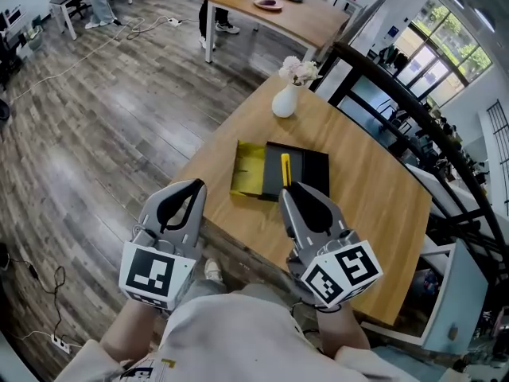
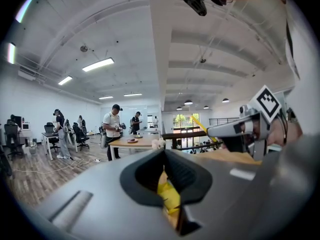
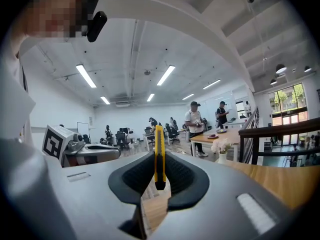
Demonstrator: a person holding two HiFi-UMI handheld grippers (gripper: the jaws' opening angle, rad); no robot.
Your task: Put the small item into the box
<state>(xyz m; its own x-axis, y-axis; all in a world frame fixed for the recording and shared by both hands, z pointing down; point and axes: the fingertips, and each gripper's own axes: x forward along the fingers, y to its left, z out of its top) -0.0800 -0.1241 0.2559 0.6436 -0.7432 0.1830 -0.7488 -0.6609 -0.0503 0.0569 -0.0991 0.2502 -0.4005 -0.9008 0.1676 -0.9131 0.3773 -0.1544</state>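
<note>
Clamping a slim yellow cutter (image 3: 159, 154) upright in the right tool (image 3: 159, 184), raised near the worktop's (image 1: 358, 205) front edge and lining up in the head view with the open black box (image 1: 314, 165). Carrying the left tool (image 2: 167, 184) with jaws together on nothing, off to the left of the box. Gripping only the cutter's lower end, so likely risking a pivot or slip during tilting. Risking, too, a release short of the box, dropping the cutter on the worktop or over the edge, or nudging the box wall and sliding it.
</note>
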